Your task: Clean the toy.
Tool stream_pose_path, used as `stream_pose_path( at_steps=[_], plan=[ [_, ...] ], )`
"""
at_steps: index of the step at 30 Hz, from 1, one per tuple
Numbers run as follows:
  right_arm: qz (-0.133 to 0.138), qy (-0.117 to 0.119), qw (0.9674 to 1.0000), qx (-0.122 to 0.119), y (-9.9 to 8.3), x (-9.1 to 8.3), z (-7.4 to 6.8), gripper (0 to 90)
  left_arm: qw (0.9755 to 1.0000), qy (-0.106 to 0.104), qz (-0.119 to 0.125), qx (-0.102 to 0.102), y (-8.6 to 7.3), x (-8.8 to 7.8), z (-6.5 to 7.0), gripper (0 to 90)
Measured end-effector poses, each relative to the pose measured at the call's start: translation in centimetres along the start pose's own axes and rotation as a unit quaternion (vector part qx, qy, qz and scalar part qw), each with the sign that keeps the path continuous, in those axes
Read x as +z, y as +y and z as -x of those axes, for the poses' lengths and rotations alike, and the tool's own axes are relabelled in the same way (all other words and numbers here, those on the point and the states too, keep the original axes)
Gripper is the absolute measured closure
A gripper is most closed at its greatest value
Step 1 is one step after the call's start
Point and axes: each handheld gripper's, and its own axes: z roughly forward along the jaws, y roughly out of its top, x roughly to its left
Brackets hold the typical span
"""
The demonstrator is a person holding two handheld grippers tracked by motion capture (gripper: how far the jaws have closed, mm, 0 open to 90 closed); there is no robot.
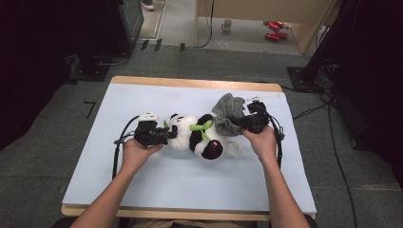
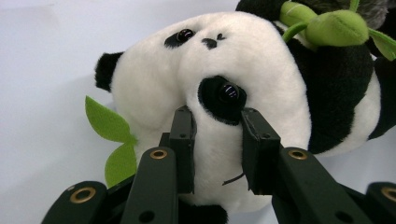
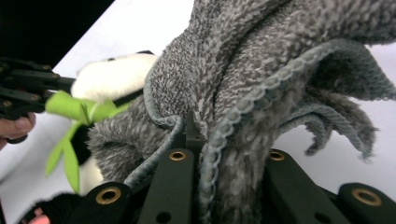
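A black-and-white plush panda [image 1: 196, 134] with green leaves lies on its side on the white table cover [image 1: 190, 185]. My left gripper [image 1: 167, 136] is at its head; in the left gripper view its pads press into the panda's face [image 2: 224, 60] just below one eye, so my left gripper [image 2: 217, 140] is shut on the head. A grey towel [image 1: 229, 114] is bunched against the panda's lower body. My right gripper [image 1: 243, 124] is shut on the grey towel [image 3: 261, 84], whose folds cover the jaws and hang over the panda [image 3: 112, 74].
The wooden table edge [image 1: 195, 83] runs along the back. Beyond it, on the floor, stand a mug [image 1: 227, 24] and red cans [image 1: 274, 29]. Cables [image 1: 332, 137] trail over the carpet to the right. A white tag [image 1: 233, 148] lies by the panda.
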Motion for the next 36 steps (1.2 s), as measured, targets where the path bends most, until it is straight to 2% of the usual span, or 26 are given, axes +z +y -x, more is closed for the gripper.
stream_pose_path(
  at_steps=[5, 8, 10, 14, 17, 20, 21, 22, 23, 24, 25, 26, 27, 29, 30, 31, 36],
  plan=[
    [0.0, -0.012, 0.9998, 0.016, -1.1, -0.5, 1.1, 81.8, 0.9999, -0.005, 0.003, -0.012, 0.4, 0.2, -0.5, 69.1],
    [-0.006, -0.029, 0.9991, 0.03, -1.7, -0.9, 2.0, 81.7, 0.9994, -0.01, 0.007, -0.031, 0.8, 0.5, -1.1, 68.8],
    [-0.006, -0.03, 0.9987, 0.041, -1.9, -1.2, 2.5, 81.8, 0.9994, -0.009, 0.005, -0.032, 1.0, 0.5, -1.2, 68.8],
    [-0.006, -0.039, 0.998, 0.049, -2.1, -1.9, 3.0, 81.7, 0.9992, -0.009, 0.006, -0.038, 1.3, 0.6, -1.5, 68.8],
    [0.001, -0.05, 0.997, 0.059, -2.3, -2.8, 3.5, 81.8, 0.9991, -0.011, 0.008, -0.041, 1.5, 0.7, -1.7, 68.8],
    [0.019, -0.045, 0.9962, 0.072, -2.3, -4.4, 3.7, 81.8, 0.9985, -0.013, 0.013, -0.052, 1.7, 0.9, -1.9, 68.8],
    [0.019, -0.045, 0.9962, 0.072, -2.3, -4.4, 3.7, 81.8, 0.9985, -0.013, 0.013, -0.052, 1.8, 0.9, -1.9, 68.8],
    [0.03, -0.041, 0.9965, 0.066, -2.0, -5.1, 3.1, 81.8, 0.9986, -0.011, 0.011, -0.051, 2.0, 0.9, -1.9, 68.8],
    [0.03, -0.041, 0.9965, 0.066, -2.0, -5.1, 3.1, 81.8, 0.9986, -0.011, 0.011, -0.051, 2.0, 0.9, -1.9, 68.8],
    [0.038, -0.032, 0.9972, 0.057, -1.6, -5.5, 2.2, 81.7, 0.9985, -0.012, 0.009, -0.053, 2.2, 0.9, -1.9, 68.8],
    [0.038, -0.032, 0.9972, 0.057, -1.6, -5.5, 2.2, 81.7, 0.9985, -0.012, 0.009, -0.053, 2.2, 0.9, -1.9, 68.8],
    [0.041, -0.024, 0.9978, 0.047, -1.2, -5.7, 1.2, 81.7, 0.9985, -0.011, 0.006, -0.053, 2.4, 0.9, -1.9, 68.9],
    [0.041, -0.024, 0.9978, 0.047, -1.2, -5.7, 1.2, 81.7, 0.9985, -0.011, 0.006, -0.053, 2.4, 0.9, -1.9, 68.8],
    [0.043, -0.016, 0.9982, 0.037, -0.8, -5.7, 0.2, 81.6, 0.9986, -0.009, 0.004, -0.052, 2.6, 0.9, -1.8, 68.9],
    [0.046, -0.009, 0.9986, 0.025, -0.3, -5.8, -0.8, 81.6, 0.9987, -0.006, 0.002, -0.051, 2.6, 0.8, -1.7, 68.9],
    [0.046, -0.009, 0.9986, 0.025, -0.3, -5.8, -0.8, 81.6, 0.9987, -0.006, 0.002, -0.051, 2.6, 0.8, -1.7, 68.9],
    [0.059, 0.016, 0.9981, -0.01, 1.1, -6.6, -3.9, 81.5, 0.9985, -0.003, 0.002, -0.054, 2.6, 0.7, -1.4, 68.9]
  ],
)
